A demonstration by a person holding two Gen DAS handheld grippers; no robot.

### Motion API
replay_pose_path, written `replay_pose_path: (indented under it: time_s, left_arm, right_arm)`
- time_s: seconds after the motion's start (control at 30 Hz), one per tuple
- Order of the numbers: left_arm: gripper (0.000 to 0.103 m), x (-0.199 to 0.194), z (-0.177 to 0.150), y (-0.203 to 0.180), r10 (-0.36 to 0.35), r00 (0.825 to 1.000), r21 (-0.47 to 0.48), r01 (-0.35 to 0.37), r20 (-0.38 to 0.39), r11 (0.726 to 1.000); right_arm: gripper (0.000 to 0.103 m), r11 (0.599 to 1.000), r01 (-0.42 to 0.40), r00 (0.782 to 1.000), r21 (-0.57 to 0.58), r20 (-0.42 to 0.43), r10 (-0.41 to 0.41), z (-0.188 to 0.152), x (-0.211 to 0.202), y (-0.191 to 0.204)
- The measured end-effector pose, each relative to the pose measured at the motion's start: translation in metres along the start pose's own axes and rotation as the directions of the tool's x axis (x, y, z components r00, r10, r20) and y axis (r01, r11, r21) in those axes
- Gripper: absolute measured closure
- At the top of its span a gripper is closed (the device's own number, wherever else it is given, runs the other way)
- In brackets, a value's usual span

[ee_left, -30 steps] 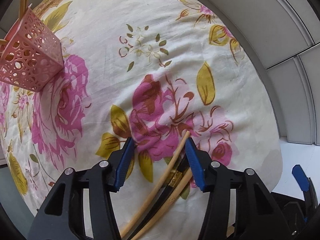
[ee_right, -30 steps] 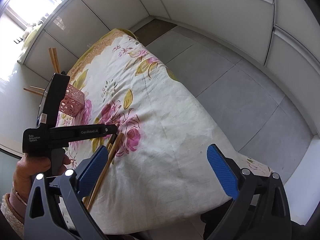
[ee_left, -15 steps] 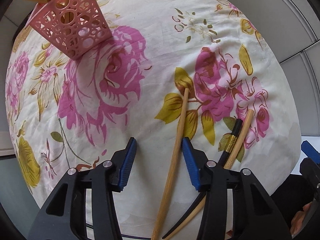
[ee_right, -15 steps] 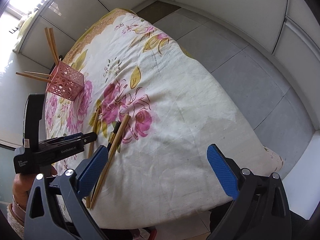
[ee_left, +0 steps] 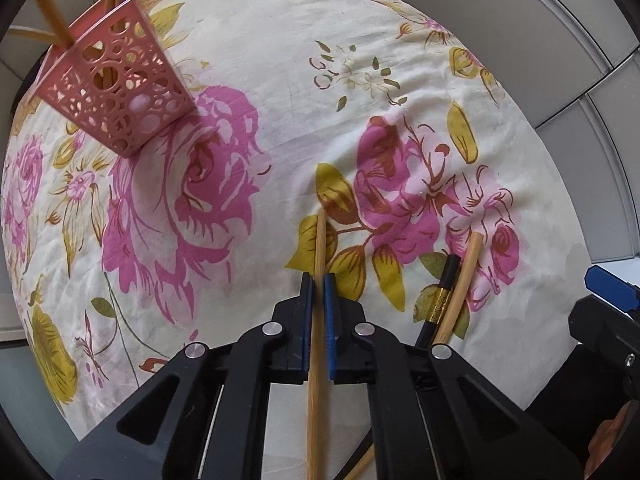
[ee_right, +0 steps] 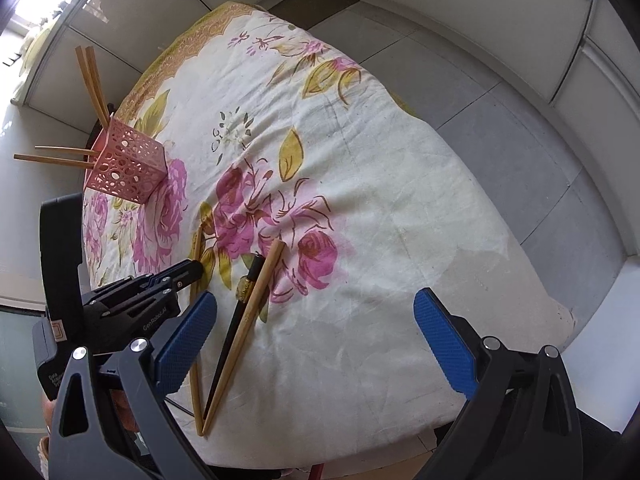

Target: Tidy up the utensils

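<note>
My left gripper (ee_left: 318, 280) is shut on a wooden chopstick (ee_left: 320, 240) that lies on the floral tablecloth; it also shows in the right wrist view (ee_right: 196, 270). A black chopstick (ee_left: 444, 292) and a second wooden chopstick (ee_left: 464, 276) lie side by side just to the right. A pink perforated holder (ee_left: 116, 92) with several wooden chopsticks (ee_right: 92, 80) stands at the far left. My right gripper (ee_right: 316, 332) is open and empty above the near table edge, with the two loose chopsticks (ee_right: 256, 292) next to its left finger.
The floral tablecloth (ee_right: 380, 184) covers the table. The table's near edge (ee_right: 360, 452) drops to a grey tiled floor (ee_right: 500, 92). White wall panels stand behind.
My left gripper has closed on the wooden chopstick that lay between its fingers. The right gripper stayed open and shifted slightly closer to the table.
</note>
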State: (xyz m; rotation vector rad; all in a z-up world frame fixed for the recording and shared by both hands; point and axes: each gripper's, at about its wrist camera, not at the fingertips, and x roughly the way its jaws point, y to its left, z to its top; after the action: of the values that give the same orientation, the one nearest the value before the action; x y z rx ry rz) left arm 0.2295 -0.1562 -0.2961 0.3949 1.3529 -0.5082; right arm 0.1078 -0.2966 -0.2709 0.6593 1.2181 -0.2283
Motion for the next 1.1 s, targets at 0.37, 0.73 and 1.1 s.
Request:
replay_pose_path:
  time_s: [0.37,0.73,1.1]
  left_arm:
    - [0.098,-0.091,-0.062,0.055,-0.065,0.976,-0.088,0.085,0.208,0.993]
    - [0.098,-0.139,-0.074,0.075,-0.157,0.922,-0.085,0.199,0.353,0.976]
    - [0.098,-0.166,-0.083,0.087,-0.168,0.887,-0.091,0.227,0.429,0.970]
  right_arm:
    - [0.075,0.997,0.042,0.994,0.069,-0.108,-0.035,0.008,0.035,0.037]
    - [0.093,0.977,0.187,0.973,0.101,-0.153,-0.170,0.019,0.062,0.048]
    - [0.093,0.966,0.254,0.960,0.042,-0.134,-0.246,0.027,0.070,0.067]
